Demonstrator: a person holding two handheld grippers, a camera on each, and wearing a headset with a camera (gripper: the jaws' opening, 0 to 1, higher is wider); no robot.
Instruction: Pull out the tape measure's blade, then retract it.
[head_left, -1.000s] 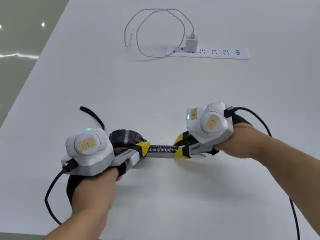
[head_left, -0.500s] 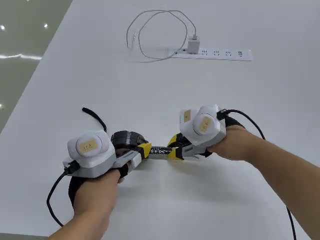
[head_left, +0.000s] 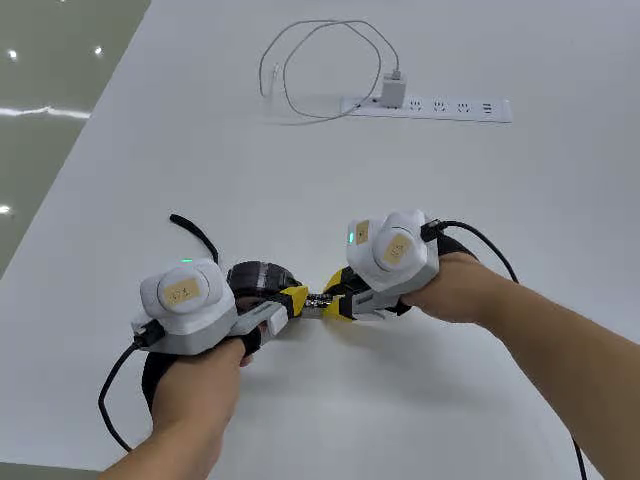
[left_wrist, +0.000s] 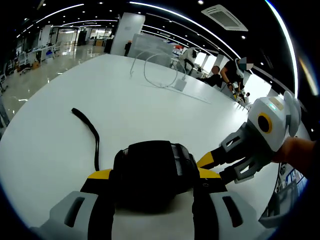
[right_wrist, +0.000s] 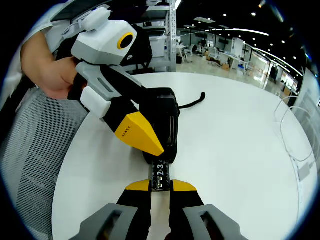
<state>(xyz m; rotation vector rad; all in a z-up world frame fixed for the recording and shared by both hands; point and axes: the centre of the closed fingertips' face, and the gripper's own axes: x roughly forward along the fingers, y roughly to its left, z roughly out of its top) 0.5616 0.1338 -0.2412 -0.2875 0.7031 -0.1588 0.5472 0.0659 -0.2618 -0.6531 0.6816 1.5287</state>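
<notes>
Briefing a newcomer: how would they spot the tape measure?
On the white table, look at the near side. The tape measure is the black case clamped in the left gripper. Unlike the white power strip farther back, it trails a black strap.

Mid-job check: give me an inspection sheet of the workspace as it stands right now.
Surface: white table, clean.
Job's things: black tape measure, a short length of blade out; its strap lies loose on the table.
Clutter: power strip with a charger at the far end.
Grippers: left gripper shut on the tape measure; right gripper shut on the blade.
Cables: white cable looped by the power strip; black cables trail from both grippers.
Surroundings: glossy floor, mesh chair, people far off.
</notes>
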